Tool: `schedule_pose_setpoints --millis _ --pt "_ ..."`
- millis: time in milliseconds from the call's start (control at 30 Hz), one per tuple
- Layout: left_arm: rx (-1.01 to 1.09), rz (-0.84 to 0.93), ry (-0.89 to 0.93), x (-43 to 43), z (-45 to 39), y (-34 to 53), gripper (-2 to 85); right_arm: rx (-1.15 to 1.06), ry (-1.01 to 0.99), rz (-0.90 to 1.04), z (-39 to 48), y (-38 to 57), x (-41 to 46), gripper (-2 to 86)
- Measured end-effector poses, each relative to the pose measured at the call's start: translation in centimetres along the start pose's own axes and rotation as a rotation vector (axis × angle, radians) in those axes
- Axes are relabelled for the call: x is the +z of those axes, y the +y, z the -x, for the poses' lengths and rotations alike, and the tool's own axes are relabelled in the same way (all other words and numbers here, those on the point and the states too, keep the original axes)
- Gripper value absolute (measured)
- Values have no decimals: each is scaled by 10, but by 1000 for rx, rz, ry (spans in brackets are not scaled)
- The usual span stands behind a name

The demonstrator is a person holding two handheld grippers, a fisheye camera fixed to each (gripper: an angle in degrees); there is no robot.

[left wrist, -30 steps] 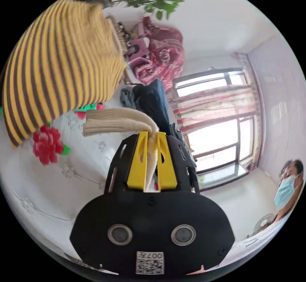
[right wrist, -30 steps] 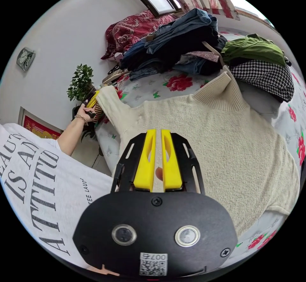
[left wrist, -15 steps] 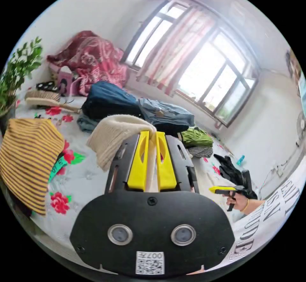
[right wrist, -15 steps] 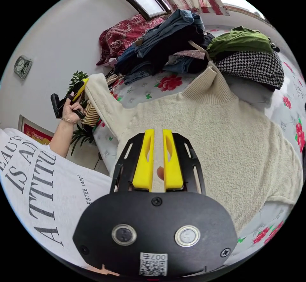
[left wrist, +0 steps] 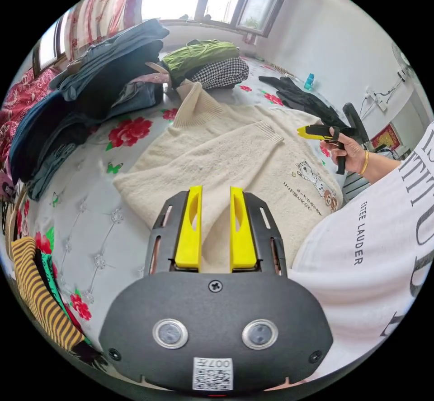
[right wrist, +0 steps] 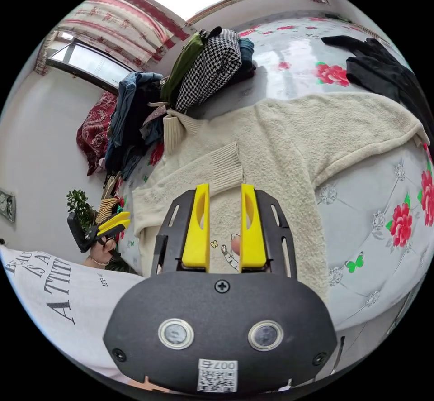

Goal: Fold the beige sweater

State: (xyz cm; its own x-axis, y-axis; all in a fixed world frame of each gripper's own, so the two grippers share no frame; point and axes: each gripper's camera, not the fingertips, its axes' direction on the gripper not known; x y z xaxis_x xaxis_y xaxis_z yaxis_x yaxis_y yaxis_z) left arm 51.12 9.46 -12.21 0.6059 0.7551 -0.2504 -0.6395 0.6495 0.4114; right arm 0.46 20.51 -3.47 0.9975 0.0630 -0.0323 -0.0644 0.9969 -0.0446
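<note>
The beige sweater (left wrist: 235,156) lies flat on the flowered bed, its ribbed collar (left wrist: 195,102) towards the clothes pile. One sleeve is folded across the chest, with its cuff (right wrist: 224,169) lying on the body. The other sleeve (right wrist: 375,131) stretches out sideways. My left gripper (left wrist: 214,190) hovers open over the folded shoulder edge, holding nothing. My right gripper (right wrist: 224,187) is open above the small animal print (right wrist: 230,249) near the hem. Each gripper also appears in the other's view, held in a hand: the right gripper (left wrist: 316,131) and the left gripper (right wrist: 106,229).
A pile of jeans (left wrist: 90,84), a green garment (left wrist: 199,54) and a houndstooth garment (right wrist: 208,68) crowd the bed past the collar. A black garment (right wrist: 384,73) lies beyond the outstretched sleeve. A yellow striped top (left wrist: 38,297) sits at the bed's edge. The person's white shirt (left wrist: 375,247) is close.
The left gripper carried the sleeve across over the sweater's body and let it go. Both grippers' jaws have opened. Both cameras have swung.
</note>
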Motion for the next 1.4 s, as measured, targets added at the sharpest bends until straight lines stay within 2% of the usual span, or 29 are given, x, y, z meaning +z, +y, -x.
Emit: schedule_pose_setpoints --millis 100,200,233,300,400,467,567,600,667,733,833,933,1100,1200,1267,1400 --pt "-107 24 -37 10 31 9 100 -26 26 19 12 -20 31 74" --pt "-170 24 -57 23 43 11 105 -111 135 115 33 -34 76 62" --pt "-179 30 -58 28 44 11 106 -142 233 118 44 -33 86 47" --pt "-205 71 -59 51 45 9 110 -202 378 109 59 -30 86 25" --pt "-205 81 -73 68 41 5 110 -329 304 -3 75 -16 45 8" --pt "-189 78 -81 76 39 2 109 -317 339 -38 70 -10 25 5" --pt "-175 128 -73 102 43 -5 111 -158 375 -76 27 -6 4 8" --pt "-178 163 -72 116 47 -7 114 -22 416 -131 0 -6 -10 14" --pt "-174 236 -100 144 53 -4 116 143 403 -220 -43 -3 -35 34" --pt "-148 205 -131 152 55 1 116 308 339 -317 -100 -2 -65 67" --pt "-162 237 -140 154 64 -1 111 457 359 -403 -157 -3 -91 93" --pt "-217 188 -151 140 74 3 92 549 337 -455 -200 -9 -103 106" --pt "-355 130 -109 114 100 24 93 656 307 -492 -244 -21 -103 89" --pt "-397 159 -131 109 114 41 89 626 271 -503 -240 -41 -113 43" --pt "-426 145 -139 103 122 51 86 450 185 -578 -208 -58 -126 26" --pt "-480 89 -134 89 144 65 83 -202 72 -487 -51 -90 -125 11"
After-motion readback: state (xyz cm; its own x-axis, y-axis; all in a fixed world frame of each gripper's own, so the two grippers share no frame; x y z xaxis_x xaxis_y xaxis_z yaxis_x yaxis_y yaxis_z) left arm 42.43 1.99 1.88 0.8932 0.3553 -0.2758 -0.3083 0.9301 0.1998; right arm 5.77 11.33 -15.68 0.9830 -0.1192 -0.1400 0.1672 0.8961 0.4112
